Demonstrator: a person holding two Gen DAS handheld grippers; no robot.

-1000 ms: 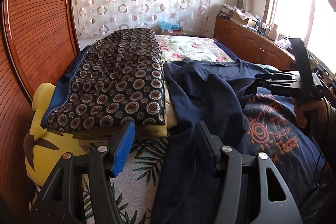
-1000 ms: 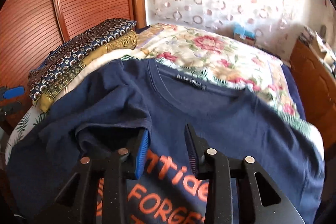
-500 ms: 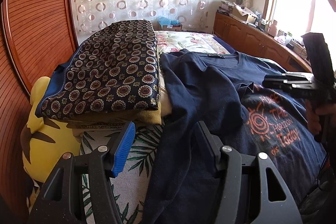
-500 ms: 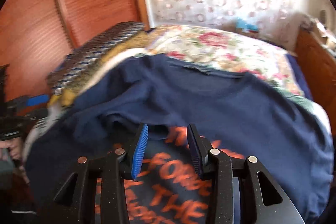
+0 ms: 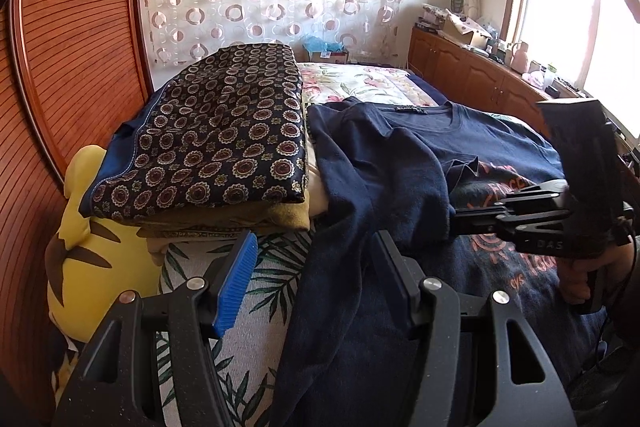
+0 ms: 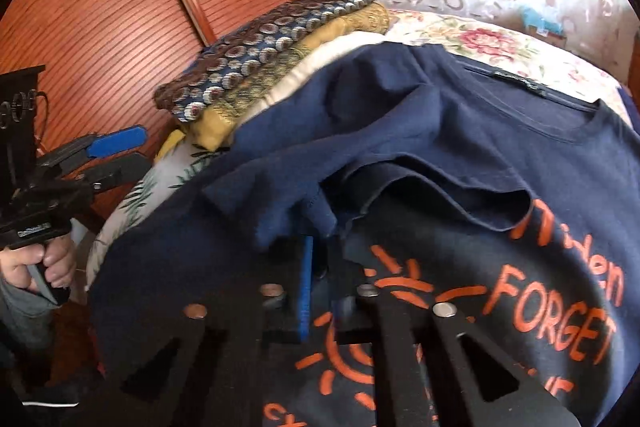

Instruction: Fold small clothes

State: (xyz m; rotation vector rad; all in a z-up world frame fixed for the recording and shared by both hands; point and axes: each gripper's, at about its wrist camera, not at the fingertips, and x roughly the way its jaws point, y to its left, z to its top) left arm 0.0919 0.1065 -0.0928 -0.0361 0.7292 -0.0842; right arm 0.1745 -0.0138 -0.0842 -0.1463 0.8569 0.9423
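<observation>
A navy T-shirt [image 5: 404, 163] with orange print lies face up on the bed; it also shows in the right wrist view [image 6: 460, 131]. Its left sleeve is folded in over the chest. My right gripper [image 6: 318, 259] is shut on the edge of that folded sleeve [image 6: 288, 215]; in the left wrist view the right gripper [image 5: 460, 217] reaches in from the right. My left gripper [image 5: 312, 275] is open and empty above the shirt's left side; in the right wrist view the left gripper [image 6: 116, 151] hovers at the far left.
A stack of folded cloths [image 5: 216, 139] topped by a patterned dark one sits left of the shirt. A yellow plush toy [image 5: 92, 239] lies at the bed's left edge by the wooden wardrobe [image 5: 68, 39]. Floral bedding [image 5: 360, 83] stretches behind. A cluttered wooden counter [image 5: 480, 67] runs along the right.
My right gripper has gone from open above the print to shut on the folded sleeve's edge, turning leftwards. My left gripper has stayed open and barely moved.
</observation>
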